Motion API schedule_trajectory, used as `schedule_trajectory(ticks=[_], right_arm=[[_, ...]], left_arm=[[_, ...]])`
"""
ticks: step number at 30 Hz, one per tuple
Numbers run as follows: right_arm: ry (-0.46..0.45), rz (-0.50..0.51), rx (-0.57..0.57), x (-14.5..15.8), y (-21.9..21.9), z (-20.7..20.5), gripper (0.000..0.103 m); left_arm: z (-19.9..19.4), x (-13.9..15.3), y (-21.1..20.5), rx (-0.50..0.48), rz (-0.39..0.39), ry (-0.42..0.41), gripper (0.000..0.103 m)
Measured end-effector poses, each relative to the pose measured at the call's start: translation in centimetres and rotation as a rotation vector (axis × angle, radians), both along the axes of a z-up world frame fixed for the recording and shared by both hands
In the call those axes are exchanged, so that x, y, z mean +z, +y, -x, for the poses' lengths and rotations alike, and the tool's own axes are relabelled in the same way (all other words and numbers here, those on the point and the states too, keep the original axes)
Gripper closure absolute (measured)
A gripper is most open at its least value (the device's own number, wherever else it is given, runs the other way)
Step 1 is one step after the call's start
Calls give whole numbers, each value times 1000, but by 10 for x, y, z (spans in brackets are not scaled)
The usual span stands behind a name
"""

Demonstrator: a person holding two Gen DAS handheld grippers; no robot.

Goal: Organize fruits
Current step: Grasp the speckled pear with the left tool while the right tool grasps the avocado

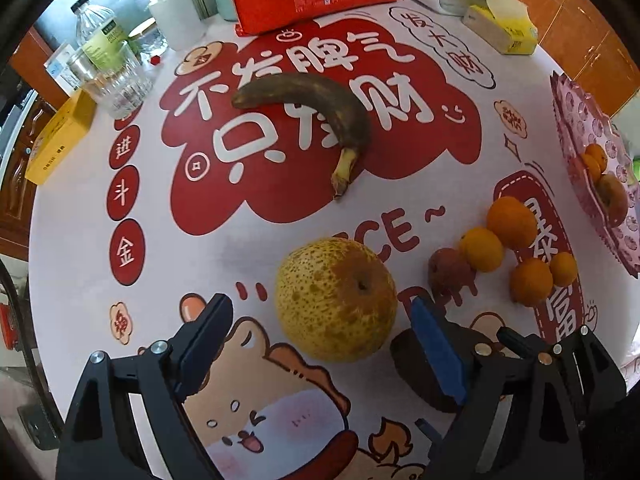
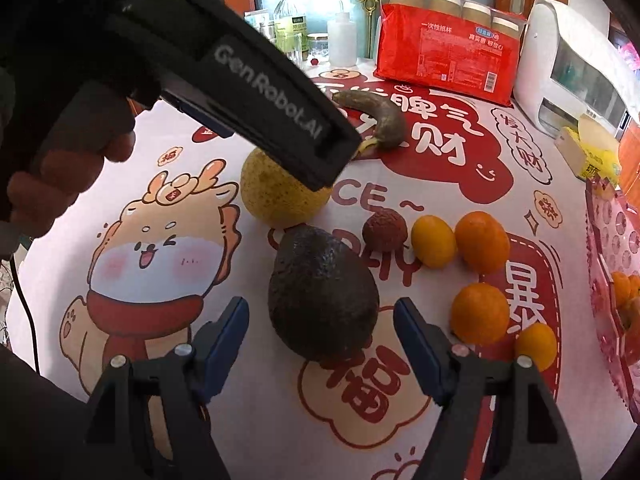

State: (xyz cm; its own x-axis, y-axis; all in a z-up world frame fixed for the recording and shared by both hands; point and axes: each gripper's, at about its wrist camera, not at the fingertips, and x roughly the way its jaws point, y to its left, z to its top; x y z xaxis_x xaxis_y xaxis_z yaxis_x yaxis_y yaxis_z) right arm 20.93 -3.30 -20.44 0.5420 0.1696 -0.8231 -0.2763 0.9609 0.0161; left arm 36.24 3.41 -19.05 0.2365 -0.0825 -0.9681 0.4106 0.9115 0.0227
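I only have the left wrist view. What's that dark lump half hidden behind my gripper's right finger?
Observer: It's an avocado, whole, lying right next to the pear.
Operator: And where's the right gripper?
Observer: The right gripper is open, and the avocado is framed between its fingers with a gap showing on each side.

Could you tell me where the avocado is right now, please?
In the right wrist view the avocado lies on the tablecloth at centre, just ahead of the open right claw, with the pear behind it.
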Motion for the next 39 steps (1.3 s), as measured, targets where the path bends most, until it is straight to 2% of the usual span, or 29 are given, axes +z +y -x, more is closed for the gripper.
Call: schedule_trajectory(ticks=[9, 14, 18, 19, 22, 28, 31, 39], right_arm=[[1, -30, 14, -10, 1, -7, 28], [-22, -55, 15, -11, 1, -8, 33], [-27, -58, 5, -13, 1, -9, 40], [-29, -54, 0, -14, 0, -10, 44], [-25, -54, 2, -14, 0, -11, 45], [9, -59, 5, -13, -2, -15, 45], [38, -79, -5, -13, -4, -16, 45], [131, -158, -39, -13, -14, -8, 45]], left_arm=[[-7, -19, 2, 2, 25, 3, 14], [-9, -28, 1, 3, 47, 17, 22], [-10, -32, -3, -13, 67, 24, 33], [-10, -32, -4, -13, 67, 22, 33], [-12, -33, -4, 7, 76, 40, 33], [-12, -34, 0, 56, 91, 54, 34], [-9, -34, 4, 66, 57, 67, 34], [24, -28, 23, 127, 40, 86, 35]])
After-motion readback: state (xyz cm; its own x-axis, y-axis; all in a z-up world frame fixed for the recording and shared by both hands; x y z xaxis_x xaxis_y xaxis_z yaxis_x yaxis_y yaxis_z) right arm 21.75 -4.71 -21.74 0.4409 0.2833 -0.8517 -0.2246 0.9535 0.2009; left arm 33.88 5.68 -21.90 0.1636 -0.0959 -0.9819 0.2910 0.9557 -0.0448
